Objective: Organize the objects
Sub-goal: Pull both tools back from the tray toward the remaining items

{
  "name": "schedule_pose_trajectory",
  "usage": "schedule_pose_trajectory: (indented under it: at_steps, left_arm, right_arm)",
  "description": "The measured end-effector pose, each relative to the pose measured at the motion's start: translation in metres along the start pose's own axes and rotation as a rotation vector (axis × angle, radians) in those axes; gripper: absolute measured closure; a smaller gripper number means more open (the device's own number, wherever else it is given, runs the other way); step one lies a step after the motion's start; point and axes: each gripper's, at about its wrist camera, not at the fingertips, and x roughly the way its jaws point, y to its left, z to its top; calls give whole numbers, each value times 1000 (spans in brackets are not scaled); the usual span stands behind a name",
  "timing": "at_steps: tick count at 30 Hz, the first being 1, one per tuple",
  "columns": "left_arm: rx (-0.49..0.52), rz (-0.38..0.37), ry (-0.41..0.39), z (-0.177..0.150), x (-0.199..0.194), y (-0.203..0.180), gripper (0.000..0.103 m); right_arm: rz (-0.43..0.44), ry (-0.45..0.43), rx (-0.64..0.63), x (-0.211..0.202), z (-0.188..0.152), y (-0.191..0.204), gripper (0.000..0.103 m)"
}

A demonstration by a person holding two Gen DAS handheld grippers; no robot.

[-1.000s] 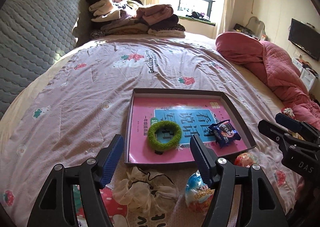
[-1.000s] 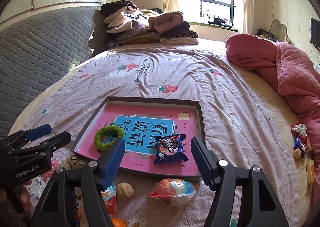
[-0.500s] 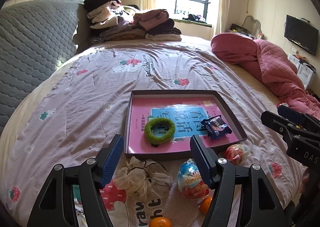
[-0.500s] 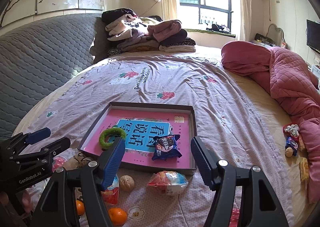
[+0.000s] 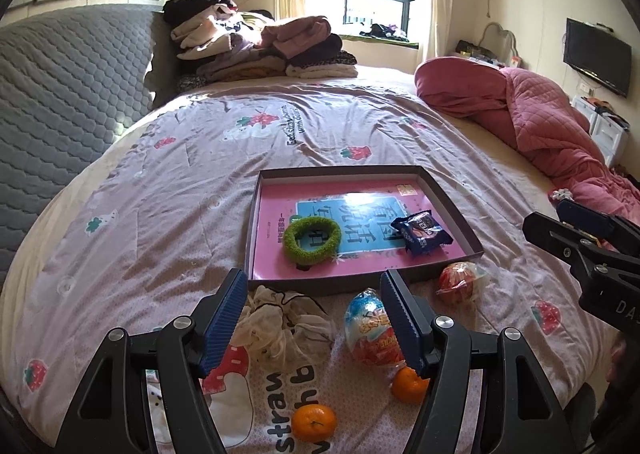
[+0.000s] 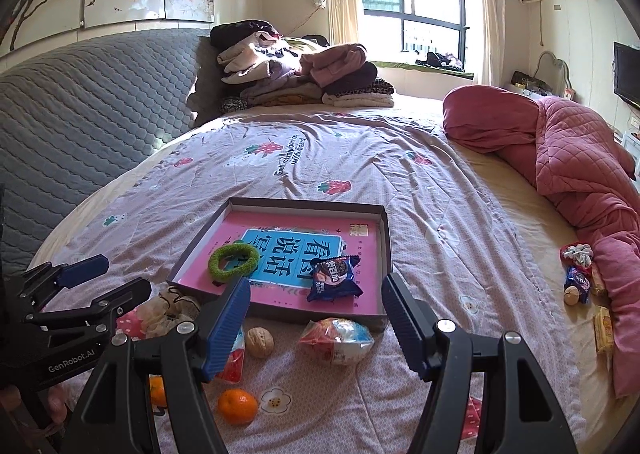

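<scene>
A shallow brown box [image 5: 452, 198] [image 6: 386, 238] with a pink book in its bottom lies on the bed. In it are a green scrunchie [image 5: 312, 236] [image 6: 234, 260] and a blue cookie packet [image 5: 422, 232] [image 6: 334, 280]. In front of the box lie a cream scrunchie [image 5: 284, 324] [image 6: 172, 308], a wrapped toy egg [image 5: 370, 328], a red-wrapped treat [image 5: 460, 280] [image 6: 338, 340], a walnut [image 6: 259, 341] and mandarins [image 5: 314, 422] [image 6: 237, 406]. My left gripper [image 5: 314, 306] hovers open above the cream scrunchie and the egg. My right gripper [image 6: 316, 312] hangs open over the box's near edge, holding nothing.
Folded clothes [image 5: 256, 50] are piled at the grey headboard [image 5: 60, 94]. A pink quilt [image 5: 552, 122] is bunched along the right side, with several small snacks [image 6: 578, 282] beside it. Wide bare bedsheet [image 5: 160, 194] stretches behind and left of the box.
Both grippers have drawn back from the box, which now looks smaller and farther. Mandarins and more of the near bed have come into view. Both grippers stay open.
</scene>
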Motion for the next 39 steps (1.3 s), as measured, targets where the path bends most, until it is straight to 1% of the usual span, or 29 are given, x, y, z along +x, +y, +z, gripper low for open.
schedule_pose_trajectory:
  at_steps: [5, 13, 21, 25, 31, 39]
  left_arm:
    - [3, 8, 3, -9, -6, 2, 33]
    - [11, 29, 15, -26, -12, 5, 33]
    - [-5, 43, 10, -34, -21, 11, 33]
    - [-19, 27, 10, -38, -25, 14, 33]
    - [-31, 31, 15, -48, -28, 17, 33]
    - [-9, 29, 39, -65, -21, 12, 33]
  right_arm:
    - [10, -4, 6, -7, -6, 1, 35]
    - [21, -5, -21, -14, -15, 11, 35]
    - [32, 1, -28, -17, -25, 20, 35]
    - [46, 8, -30, -19, -33, 25, 35]
    - [49, 14, -43, -22, -42, 35, 35]
    - [64, 31, -47, -19, -53, 39, 35]
